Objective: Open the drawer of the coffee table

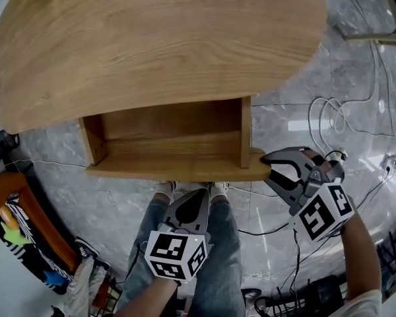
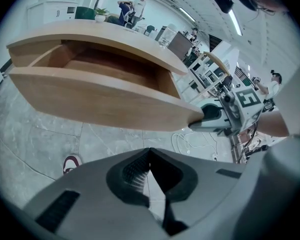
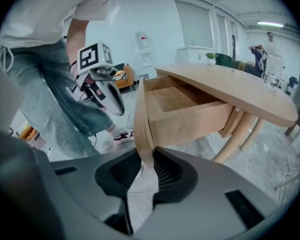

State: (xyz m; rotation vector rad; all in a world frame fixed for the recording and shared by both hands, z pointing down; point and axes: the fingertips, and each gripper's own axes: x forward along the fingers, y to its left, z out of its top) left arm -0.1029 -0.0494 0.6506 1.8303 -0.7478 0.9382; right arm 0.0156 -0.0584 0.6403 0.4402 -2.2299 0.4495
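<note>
The coffee table (image 1: pixel 152 38) has a wide oval wooden top. Its drawer (image 1: pixel 171 140) stands pulled out toward me, and its inside shows no contents. My right gripper (image 1: pixel 267 166) is shut on the right end of the drawer front (image 1: pixel 178 169). In the right gripper view the thin wooden panel (image 3: pixel 141 119) runs between the ribbed pads of that gripper (image 3: pixel 146 159). My left gripper (image 1: pixel 193 200) hangs below the drawer front, over my legs, shut on nothing. In the left gripper view the left gripper (image 2: pixel 150 156) has its tips meeting, with the drawer (image 2: pixel 90 99) above it.
White and black cables (image 1: pixel 330 114) lie on the grey marble floor right of the table. My shoes (image 1: pixel 191 189) stand just under the drawer front. An orange seat (image 1: pixel 26 216) with toys is at the lower left. Table legs (image 3: pixel 235 134) slant down behind the drawer.
</note>
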